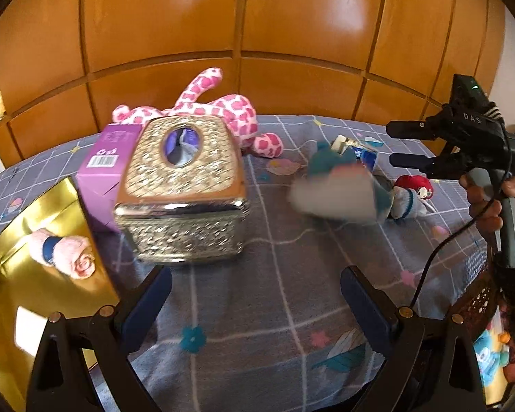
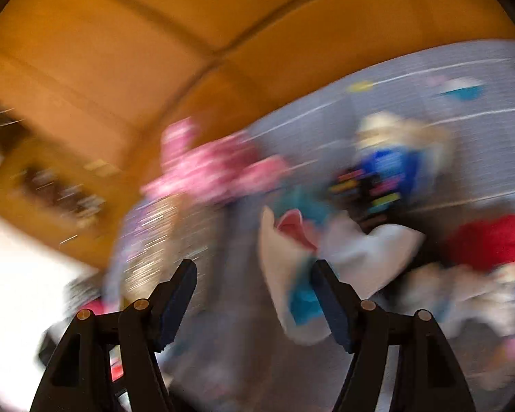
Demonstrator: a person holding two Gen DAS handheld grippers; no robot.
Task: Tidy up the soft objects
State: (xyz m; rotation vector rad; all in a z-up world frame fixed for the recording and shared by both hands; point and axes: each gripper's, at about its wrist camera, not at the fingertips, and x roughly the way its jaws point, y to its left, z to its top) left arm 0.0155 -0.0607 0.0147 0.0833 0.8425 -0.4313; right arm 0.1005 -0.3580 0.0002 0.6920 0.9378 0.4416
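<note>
Evidently both empty: left claw (image 1: 255, 295) wide, right claw (image 2: 254, 295) parted.

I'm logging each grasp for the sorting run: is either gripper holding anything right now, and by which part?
Nothing is held. The left gripper is open over bare bedsheet. The right gripper is open too, and the white-and-teal toy lies clear of it.

Both grippers point downward with jaws apart and nothing between them: left gripper (image 1: 255, 305), right gripper (image 2: 254, 300).
</note>
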